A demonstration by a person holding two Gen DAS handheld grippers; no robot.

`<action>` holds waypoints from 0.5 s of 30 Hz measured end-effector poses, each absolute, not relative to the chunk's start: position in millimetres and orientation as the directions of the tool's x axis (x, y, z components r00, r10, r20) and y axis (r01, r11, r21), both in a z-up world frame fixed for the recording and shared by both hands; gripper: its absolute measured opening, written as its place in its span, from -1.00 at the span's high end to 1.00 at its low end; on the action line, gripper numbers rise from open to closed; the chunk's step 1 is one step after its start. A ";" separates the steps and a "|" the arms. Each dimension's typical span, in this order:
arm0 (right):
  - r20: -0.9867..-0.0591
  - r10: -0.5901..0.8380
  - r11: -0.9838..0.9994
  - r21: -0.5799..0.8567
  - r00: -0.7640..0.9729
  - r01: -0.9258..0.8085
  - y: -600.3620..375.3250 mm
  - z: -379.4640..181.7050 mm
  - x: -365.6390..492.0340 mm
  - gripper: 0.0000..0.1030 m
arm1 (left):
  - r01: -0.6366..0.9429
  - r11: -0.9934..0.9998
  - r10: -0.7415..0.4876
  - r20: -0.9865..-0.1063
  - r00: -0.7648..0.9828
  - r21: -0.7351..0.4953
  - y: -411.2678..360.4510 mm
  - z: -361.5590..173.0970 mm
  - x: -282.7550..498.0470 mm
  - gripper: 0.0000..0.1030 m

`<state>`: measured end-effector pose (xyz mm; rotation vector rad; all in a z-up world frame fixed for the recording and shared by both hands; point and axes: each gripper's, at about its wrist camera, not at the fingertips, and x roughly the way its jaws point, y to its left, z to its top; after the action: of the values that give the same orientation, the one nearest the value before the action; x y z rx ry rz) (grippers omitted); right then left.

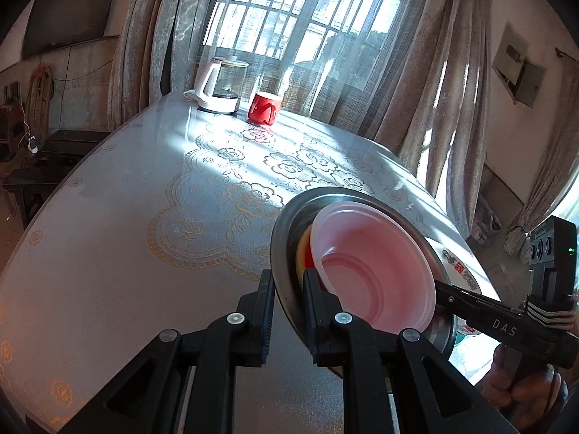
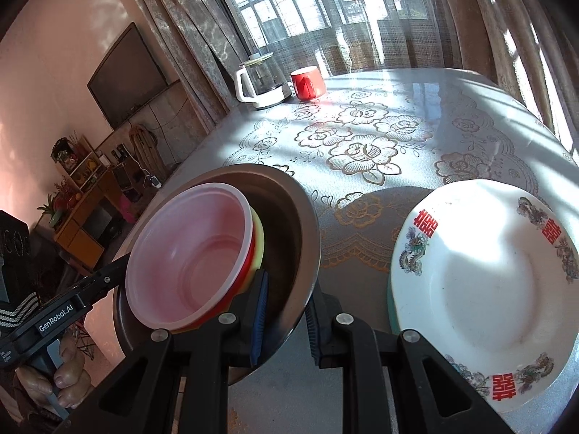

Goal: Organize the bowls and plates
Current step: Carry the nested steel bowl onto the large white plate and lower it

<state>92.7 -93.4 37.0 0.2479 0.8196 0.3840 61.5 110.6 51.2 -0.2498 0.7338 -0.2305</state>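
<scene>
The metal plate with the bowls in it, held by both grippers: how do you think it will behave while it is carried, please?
The metal plate looks stiff, so its rim should not bend between the left gripper and right gripper. It is tilted, and its surface looks smooth, so the loose pink bowl and the bowls under it may slide. The bowls look like light plastic.

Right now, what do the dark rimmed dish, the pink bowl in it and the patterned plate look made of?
Dark dish: likely metal, dull brushed sheen on a thin rim. Pink bowl: thin translucent plastic, light passing through. Patterned plate: glazed ceramic or possibly melamine, glossy white with printed red characters.
</scene>
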 end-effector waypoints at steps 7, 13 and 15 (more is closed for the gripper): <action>-0.632 0.371 0.918 0.361 0.680 -0.165 -137.8 51.5 78.1 0.62 | 0.216 0.926 -0.368 -0.618 0.695 -0.310 65.9 62.7 75.2 0.68; -0.624 0.308 0.928 0.365 0.718 -0.080 -174.2 55.6 69.4 0.62 | 0.282 0.908 -0.419 -0.628 0.656 -0.311 23.9 63.6 90.9 0.68; -0.622 0.288 0.928 0.368 0.728 -0.053 -186.2 55.3 68.1 0.62 | 0.299 0.901 -0.433 -0.634 0.641 -0.313 9.3 62.7 96.7 0.68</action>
<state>68.1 -186.2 55.4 0.3391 0.7351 0.1920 96.7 9.3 62.7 -0.1863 0.7696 -0.4203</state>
